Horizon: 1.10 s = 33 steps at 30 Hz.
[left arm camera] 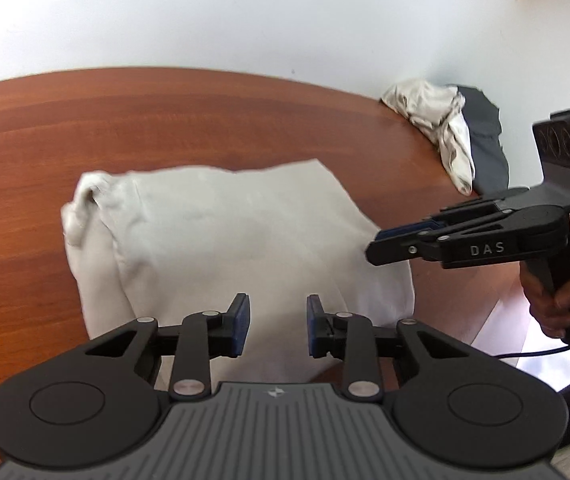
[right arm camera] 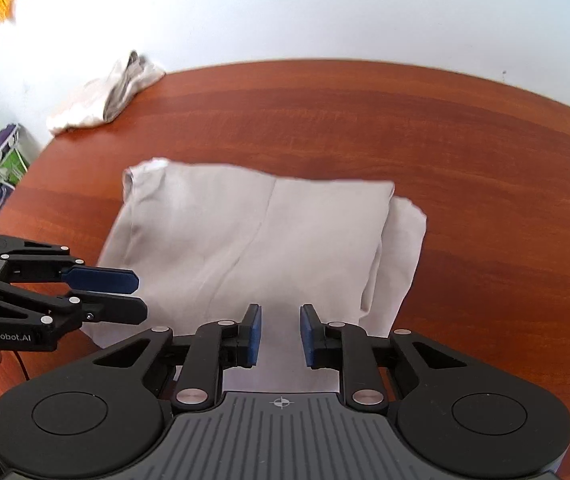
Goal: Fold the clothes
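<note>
Both sets of jaws stand partly open with nothing between the pads: the left gripper [left arm camera: 277, 326] hovers over the near edge of the folded beige garment [left arm camera: 241, 240], and the right gripper [right arm camera: 281, 336] hangs over that same near edge a little to the side, its blue pads clear of the cloth. The garment lies as a rough rectangle near the middle of the wooden table [right arm camera: 465, 152], closer to the near edge than the far one, with a seam running down its top layer, a bunched lump at one far corner and a lower layer poking out along one side. The likeliest slip from here, I judge, is a pinch that catches only the top layer, so the fold peels apart when lifted; a pinch taken unevenly by the two grippers could also skew the rectangle or drag it across the smooth wood. That loose, sticking-out layer may flop open if the stack is moved. More clothes [left arm camera: 441, 128], pale over dark grey, sit at the table's far corner by the wall, well apart. The near hem of the garment is hidden behind both gripper bodies, so how many layers lie there cannot be told, and motion blur softens the far edge. What kind of garment it is stays unclear.
</note>
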Each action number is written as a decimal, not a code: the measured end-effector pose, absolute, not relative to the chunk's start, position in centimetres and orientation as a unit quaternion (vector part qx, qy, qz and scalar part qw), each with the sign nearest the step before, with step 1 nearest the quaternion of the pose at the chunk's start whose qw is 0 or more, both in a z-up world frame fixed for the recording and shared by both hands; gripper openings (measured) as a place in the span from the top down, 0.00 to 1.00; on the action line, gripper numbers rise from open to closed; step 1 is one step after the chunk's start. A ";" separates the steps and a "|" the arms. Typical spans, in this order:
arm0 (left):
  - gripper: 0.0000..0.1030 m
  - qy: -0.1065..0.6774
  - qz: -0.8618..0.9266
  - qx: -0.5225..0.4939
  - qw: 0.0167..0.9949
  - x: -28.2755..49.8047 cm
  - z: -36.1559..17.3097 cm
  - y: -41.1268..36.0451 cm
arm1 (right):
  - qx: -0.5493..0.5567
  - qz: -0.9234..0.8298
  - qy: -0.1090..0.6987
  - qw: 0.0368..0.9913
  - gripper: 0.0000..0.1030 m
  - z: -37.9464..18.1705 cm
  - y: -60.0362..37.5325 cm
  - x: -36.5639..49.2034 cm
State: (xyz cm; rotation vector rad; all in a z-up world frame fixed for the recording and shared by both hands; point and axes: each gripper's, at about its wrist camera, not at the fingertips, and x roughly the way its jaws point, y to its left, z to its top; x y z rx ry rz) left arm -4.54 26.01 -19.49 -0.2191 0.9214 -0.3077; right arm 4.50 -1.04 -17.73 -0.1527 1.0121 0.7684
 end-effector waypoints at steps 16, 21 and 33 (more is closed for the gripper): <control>0.71 0.458 -0.109 -0.095 0.877 -3.7 -22.0 25.7 | -0.094 0.349 0.480 0.800 0.76 -20.9 -0.7 4.1; 0.62 0.435 -0.103 -0.103 0.889 -5.0 -19.3 26.6 | -0.086 0.351 0.469 0.806 0.75 -18.6 -1.3 3.3; 0.34 0.437 -0.112 -0.097 0.887 -8.4 -16.0 30.4 | -0.099 0.416 0.430 0.795 0.46 -14.5 1.5 -1.6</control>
